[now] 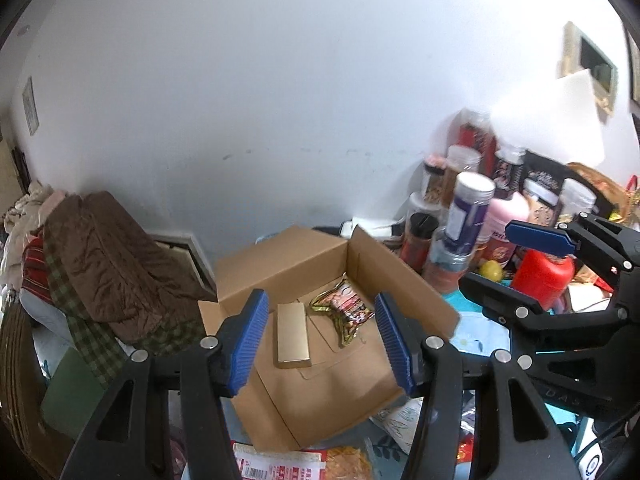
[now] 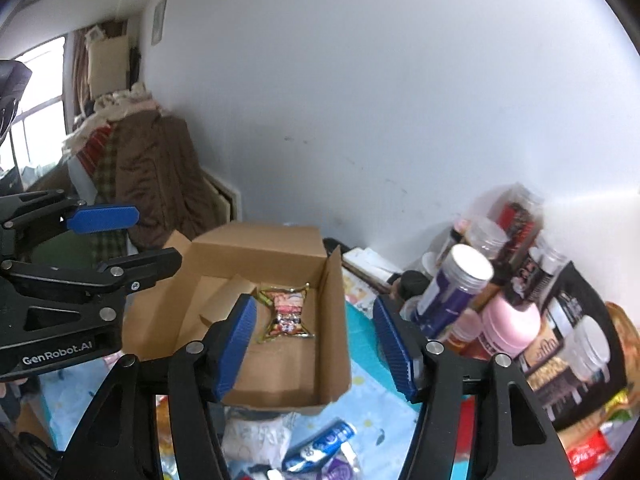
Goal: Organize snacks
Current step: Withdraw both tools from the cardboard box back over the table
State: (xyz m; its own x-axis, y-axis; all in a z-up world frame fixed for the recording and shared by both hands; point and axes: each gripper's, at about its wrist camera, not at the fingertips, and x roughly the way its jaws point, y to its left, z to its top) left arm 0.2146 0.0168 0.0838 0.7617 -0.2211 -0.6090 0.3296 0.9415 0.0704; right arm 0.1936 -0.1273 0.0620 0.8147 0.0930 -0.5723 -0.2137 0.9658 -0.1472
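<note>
**Two snacks boxed, both grippers free**

We hold over the open cardboard box (image 1: 316, 280), where a gold bar-shaped pack (image 1: 293, 335) and a crinkled snack packet (image 1: 345, 312) lie side by side on its floor. Our left gripper (image 1: 320, 340) and right gripper (image 2: 316, 344) stand with jaws apart, nothing between them. We judge we are between placements; next comes picking another loose snack, perhaps the blue packet (image 2: 320, 446) below the box.

Matt brown cardboard box (image 1: 320, 264); glossy crinkled foil snack packet (image 1: 346, 307); satin gold bar (image 1: 293, 335); ribbed blue plastic pads (image 1: 256, 340).
</note>
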